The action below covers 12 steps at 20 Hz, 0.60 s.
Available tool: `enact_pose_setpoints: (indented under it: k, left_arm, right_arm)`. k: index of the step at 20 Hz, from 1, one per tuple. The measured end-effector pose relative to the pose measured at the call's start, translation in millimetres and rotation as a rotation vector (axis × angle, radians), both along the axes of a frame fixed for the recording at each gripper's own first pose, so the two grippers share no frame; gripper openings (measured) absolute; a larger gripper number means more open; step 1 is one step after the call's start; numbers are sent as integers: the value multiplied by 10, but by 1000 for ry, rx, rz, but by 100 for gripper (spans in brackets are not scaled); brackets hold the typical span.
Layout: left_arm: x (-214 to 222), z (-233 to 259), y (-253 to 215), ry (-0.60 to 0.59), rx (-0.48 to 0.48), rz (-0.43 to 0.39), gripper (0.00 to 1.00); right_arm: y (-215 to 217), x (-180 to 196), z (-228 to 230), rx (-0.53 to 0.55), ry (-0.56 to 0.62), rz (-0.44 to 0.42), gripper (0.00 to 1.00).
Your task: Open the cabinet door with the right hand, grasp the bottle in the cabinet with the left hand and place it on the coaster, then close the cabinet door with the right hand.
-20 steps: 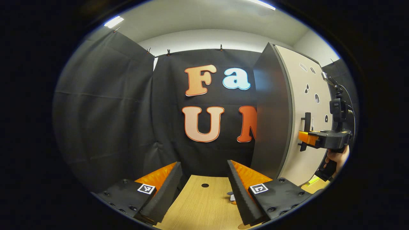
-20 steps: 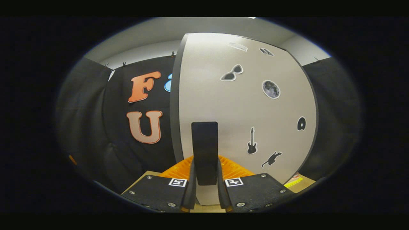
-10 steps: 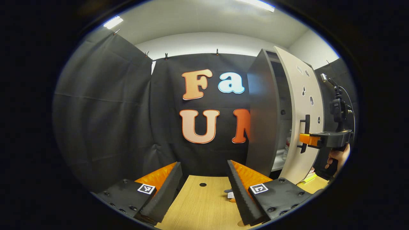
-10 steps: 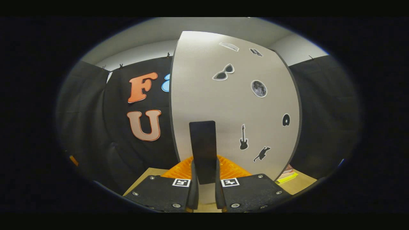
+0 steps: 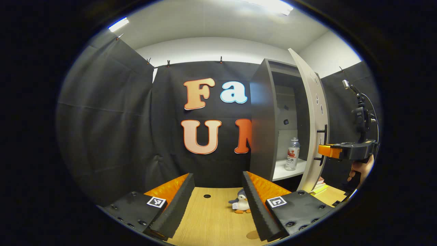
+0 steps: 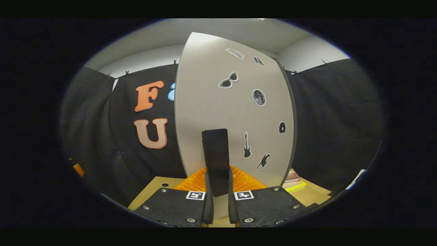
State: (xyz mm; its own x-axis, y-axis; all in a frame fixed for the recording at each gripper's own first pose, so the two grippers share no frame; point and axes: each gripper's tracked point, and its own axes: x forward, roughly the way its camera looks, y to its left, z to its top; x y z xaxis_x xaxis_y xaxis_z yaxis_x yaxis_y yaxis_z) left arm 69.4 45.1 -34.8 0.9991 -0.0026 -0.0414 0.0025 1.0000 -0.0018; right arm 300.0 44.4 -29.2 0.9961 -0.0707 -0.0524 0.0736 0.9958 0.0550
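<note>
the bottle [image 5: 292, 153] stands upright on the pale shelf [image 5: 288, 171] inside the cabinet [image 5: 263, 130], towards the right of the left gripper view and well beyond the left gripper [image 5: 218, 201]. the cabinet door [image 5: 312, 130] is swung partway out on the far right, so the opening shows between the cabinet's dark side wall and the door's edge. the right gripper [image 6: 217, 205] is clamped on the dark door handle [image 6: 215, 160], both fingers pressing its sides; from the left gripper view the same gripper [image 5: 344, 151] sits at the handle with a hand [image 5: 360, 171] behind it

to my eye the door-opening step is nearly through. to do it well, the pull should follow the door's arc rather than a straight line, so the fingers do not twist off the handle, and it should go on until the gap is wide enough for the other gripper to reach the shelf without brushing the door edge

the left gripper hangs low over the wooden table [image 5: 211, 218] with its fingers spread apart and nothing between them. a small penguin toy [image 5: 241, 204] sits on the table just beside its right finger, and a round brown edge that may be the coaster [image 5: 253, 234] peeks out near the bottom, though i cannot be sure. some books [image 6: 296, 179] lie on the table past the door
</note>
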Motion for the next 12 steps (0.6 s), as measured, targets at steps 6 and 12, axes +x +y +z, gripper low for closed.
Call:
enact_pose_setpoints:
  k: [6, 12]
  left_arm:
    - [-189, -2, -187, 10, -14, -49, 91]
    - [-331, -94, -345, 38, -38, -78, 96]
  right_arm:
    - [-116, -101, 5, 5, -1, -28, 14]
    - [-271, -198, -10, 9, 1, -81, 14]
